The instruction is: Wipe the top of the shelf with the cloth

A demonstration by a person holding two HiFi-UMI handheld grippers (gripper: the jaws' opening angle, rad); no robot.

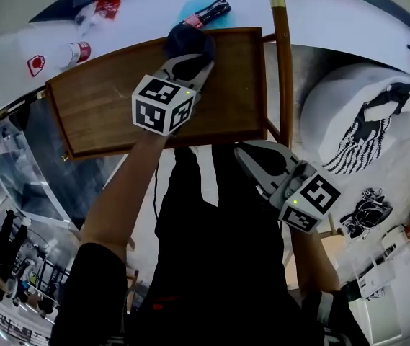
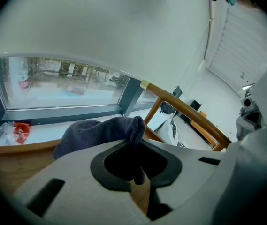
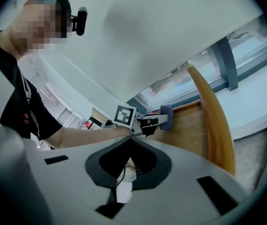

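Note:
The dark grey-blue cloth point(image 1: 189, 40) lies bunched at the far edge of the brown wooden shelf top point(image 1: 104, 107). My left gripper point(image 1: 190, 58) reaches over the shelf and is shut on the cloth. In the left gripper view the cloth point(image 2: 100, 130) hangs out in front of the closed jaws of the left gripper point(image 2: 135, 146), over the wood point(image 2: 6, 165). My right gripper point(image 1: 244, 152) hovers off the shelf's near right corner, shut with nothing in it. In the right gripper view its jaws meet at the right gripper point(image 3: 129, 142), with the cloth point(image 3: 167, 117) and shelf point(image 3: 187, 125) beyond.
A wooden post point(image 1: 282, 71) rises along the shelf's right side. Behind the shelf a white sill holds a bottle point(image 1: 75, 52), a red wrapper point(image 1: 107, 4) and a blue item point(image 1: 197, 9). A white cushion with black stripes point(image 1: 356, 121) lies to the right.

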